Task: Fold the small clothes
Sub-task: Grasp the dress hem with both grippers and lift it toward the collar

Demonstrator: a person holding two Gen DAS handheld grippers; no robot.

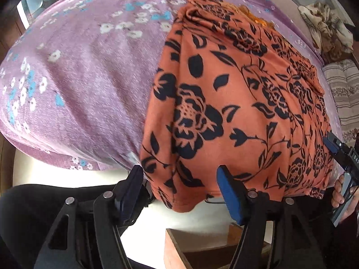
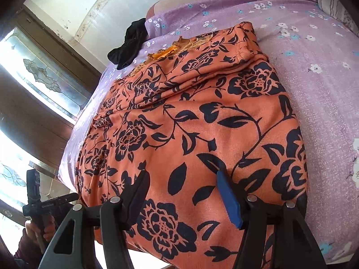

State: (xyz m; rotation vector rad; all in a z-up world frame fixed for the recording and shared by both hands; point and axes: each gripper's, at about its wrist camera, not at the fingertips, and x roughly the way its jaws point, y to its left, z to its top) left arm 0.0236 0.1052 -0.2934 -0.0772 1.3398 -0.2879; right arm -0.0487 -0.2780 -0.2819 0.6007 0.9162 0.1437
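An orange garment (image 1: 235,103) with a black flower print lies spread on the purple flowered sheet (image 1: 89,67); its far end is folded over, with an embroidered neckline showing. My left gripper (image 1: 179,179) stands open at the garment's near left corner, and the hem hangs between its fingers without being pinched. In the right wrist view the same garment (image 2: 190,123) fills the middle. My right gripper (image 2: 181,183) is open just above its near edge, with cloth under both fingers. At the garment's near right edge the right gripper (image 1: 336,150) shows. The left gripper (image 2: 71,197) is seen at lower left.
A black cloth (image 2: 128,44) lies at the sheet's far left edge. A crumpled beige cloth (image 1: 325,27) and a striped pillow (image 1: 343,94) sit to the right. A wooden box (image 1: 190,246) stands below the bed edge. A window (image 2: 40,71) is at left.
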